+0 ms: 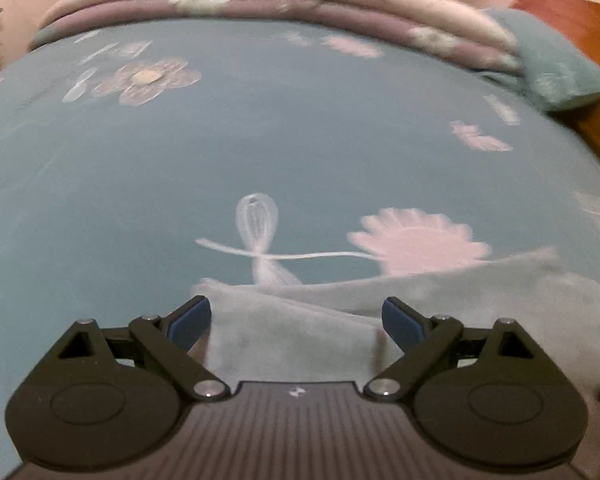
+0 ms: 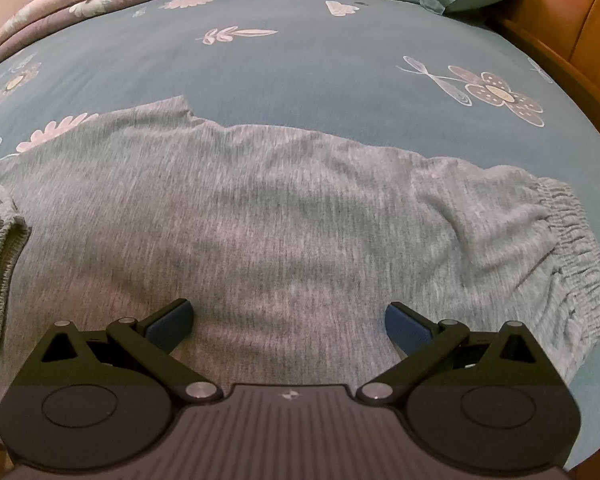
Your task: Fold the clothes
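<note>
Grey ribbed knit trousers point(image 2: 284, 208) lie spread flat on the blue flowered bedsheet point(image 2: 300, 64), bare sheet beyond their far edge; left gripper point(image 1: 296, 320) and right gripper point(image 2: 290, 322) gape wide, empty.

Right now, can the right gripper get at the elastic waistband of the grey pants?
Probably yes: the right gripper is open over the grey pants, and nothing covers the waistband off to its right.

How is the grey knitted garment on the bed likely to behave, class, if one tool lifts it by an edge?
The grey garment lies flat with soft wrinkles, so it would probably drape and sag rather than hold its shape. Its gathered elastic waistband is bunched and thicker, and may offer a firmer grip. It looks thin and probably light.
</note>
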Tool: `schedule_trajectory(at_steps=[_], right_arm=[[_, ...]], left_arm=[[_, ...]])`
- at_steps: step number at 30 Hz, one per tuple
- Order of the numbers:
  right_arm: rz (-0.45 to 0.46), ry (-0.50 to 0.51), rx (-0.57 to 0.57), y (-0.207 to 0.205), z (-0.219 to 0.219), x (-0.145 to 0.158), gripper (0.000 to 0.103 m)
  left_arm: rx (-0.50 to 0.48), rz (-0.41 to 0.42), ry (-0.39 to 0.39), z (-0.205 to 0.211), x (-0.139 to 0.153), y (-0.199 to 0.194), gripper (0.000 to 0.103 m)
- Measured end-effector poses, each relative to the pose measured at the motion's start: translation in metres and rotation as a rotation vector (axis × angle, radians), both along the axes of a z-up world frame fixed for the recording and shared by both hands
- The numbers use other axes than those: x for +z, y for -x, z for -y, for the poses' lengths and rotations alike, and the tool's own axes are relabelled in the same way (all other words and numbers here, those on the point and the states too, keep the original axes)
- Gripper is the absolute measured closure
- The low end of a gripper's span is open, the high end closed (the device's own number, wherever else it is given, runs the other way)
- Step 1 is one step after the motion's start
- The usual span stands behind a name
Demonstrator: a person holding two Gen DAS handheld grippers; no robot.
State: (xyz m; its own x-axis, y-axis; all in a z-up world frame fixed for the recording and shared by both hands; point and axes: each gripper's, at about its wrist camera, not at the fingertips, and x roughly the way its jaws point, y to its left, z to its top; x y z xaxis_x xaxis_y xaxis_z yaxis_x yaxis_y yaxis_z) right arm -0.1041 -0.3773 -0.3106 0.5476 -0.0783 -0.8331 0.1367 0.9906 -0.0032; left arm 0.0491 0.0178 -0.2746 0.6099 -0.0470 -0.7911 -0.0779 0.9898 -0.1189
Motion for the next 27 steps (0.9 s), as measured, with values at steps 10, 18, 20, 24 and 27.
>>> schedule_trajectory(at_steps=[10, 18, 20, 24, 27], right_arm=[[-0.01, 0.005, -0.02, -0.013, -0.009, 0.001, 0.0], [-0.016, 0.006, -0.035, -0.017, -0.011, 0.001, 0.0], [-0.016, 0.005, -0.034, -0.017, -0.012, 0.0, 0.0], [-0.021, 0.005, -0.01, -0.024, -0.006, -0.001, 0.0], [-0.022, 0.005, -0.016, -0.021, -0.008, 0.0, 0.0]], left_arm=[[-0.056, 0.033, 0.068, -0.003, 0.017, 0.003, 0.01], [-0.097, -0.048, 0.054, 0.014, -0.005, -0.001, 0.01], [-0.096, -0.03, 0.073, 0.016, 0.004, 0.002, 0.01], [-0.129, -0.023, 0.081, 0.023, 0.009, 0.005, 0.01], [-0.124, -0.073, 0.075, 0.025, 0.0, 0.003, 0.01]])
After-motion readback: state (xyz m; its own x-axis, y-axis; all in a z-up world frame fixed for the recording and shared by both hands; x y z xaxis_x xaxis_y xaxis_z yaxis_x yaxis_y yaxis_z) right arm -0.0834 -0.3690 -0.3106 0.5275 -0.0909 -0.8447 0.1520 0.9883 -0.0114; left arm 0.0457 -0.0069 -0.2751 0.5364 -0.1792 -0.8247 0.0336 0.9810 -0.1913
